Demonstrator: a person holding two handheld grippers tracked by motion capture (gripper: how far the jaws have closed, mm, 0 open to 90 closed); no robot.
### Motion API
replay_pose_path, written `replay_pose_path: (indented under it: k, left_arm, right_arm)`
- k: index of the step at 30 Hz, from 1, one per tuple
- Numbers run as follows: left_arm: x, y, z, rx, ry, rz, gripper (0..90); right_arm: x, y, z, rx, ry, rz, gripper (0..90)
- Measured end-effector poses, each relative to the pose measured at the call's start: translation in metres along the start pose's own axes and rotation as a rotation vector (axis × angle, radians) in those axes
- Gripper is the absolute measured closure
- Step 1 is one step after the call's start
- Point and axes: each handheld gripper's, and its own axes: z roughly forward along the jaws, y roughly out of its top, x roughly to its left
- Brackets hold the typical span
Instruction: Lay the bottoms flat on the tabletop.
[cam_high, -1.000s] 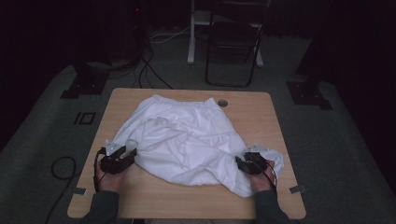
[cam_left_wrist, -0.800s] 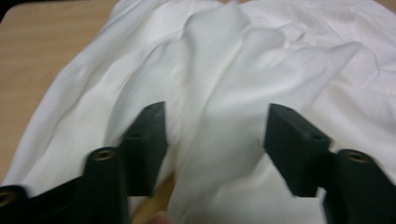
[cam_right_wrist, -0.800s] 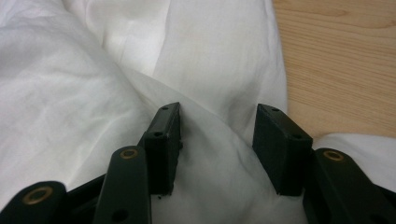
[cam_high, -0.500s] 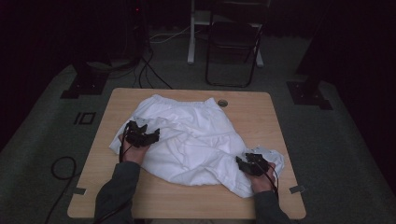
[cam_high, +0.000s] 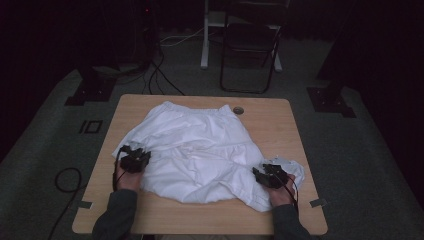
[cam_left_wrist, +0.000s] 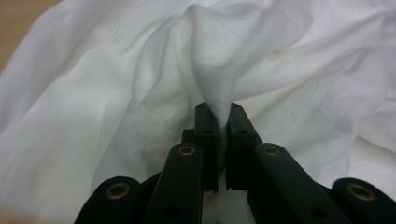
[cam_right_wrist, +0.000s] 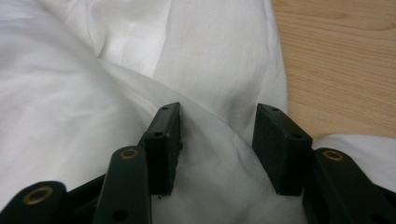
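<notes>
A crumpled white garment (cam_high: 200, 145) is spread over the middle of a wooden table (cam_high: 280, 120). My left gripper (cam_high: 133, 153) sits at the garment's left edge. In the left gripper view its jaws have just been closing, and the left gripper (cam_left_wrist: 217, 112) now pinches a raised fold of the white cloth (cam_left_wrist: 93, 93). My right gripper (cam_high: 263, 173) rests on the garment's near right corner. In the right gripper view the right gripper (cam_right_wrist: 217, 114) stands open, with cloth (cam_right_wrist: 56, 93) lying loose between and under the jaws and bare table (cam_right_wrist: 336, 56) to the right.
A round cable hole (cam_high: 238, 110) lies in the table just past the garment's far edge. On the floor beyond stand a folding chair (cam_high: 247, 45), loose cables (cam_high: 160, 75) and two black stand bases (cam_high: 92, 90) (cam_high: 330, 97).
The left hand went from the garment's left edge up onto the cloth, then came back toward the near left, now gripping a fold. The right hand has kept still.
</notes>
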Motion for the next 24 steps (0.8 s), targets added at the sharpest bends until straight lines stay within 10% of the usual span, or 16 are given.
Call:
replay_pose_path:
  k: [6, 11, 17, 24]
  left_arm:
    - [0.019, -0.04, -0.025, 0.061, 0.027, -0.05, 86.4]
    - [0.024, -0.044, -0.03, 0.048, 0.038, -0.064, 74.2]
    - [-0.002, 0.003, -0.039, -0.15, -0.035, 0.02, 56.0]
    - [-0.055, 0.049, 0.01, -0.096, -0.121, 0.182, 49.0]
  right_arm:
    - [0.0, 0.0, 0.0, 0.0, -0.001, -0.001, 51.4]
    - [0.0, 0.0, 0.0, -0.001, -0.002, 0.0, 51.4]
    - [0.0, 0.0, 0.0, -0.002, -0.002, -0.001, 51.4]
    - [0.0, 0.0, 0.0, -0.002, -0.001, 0.0, 51.4]
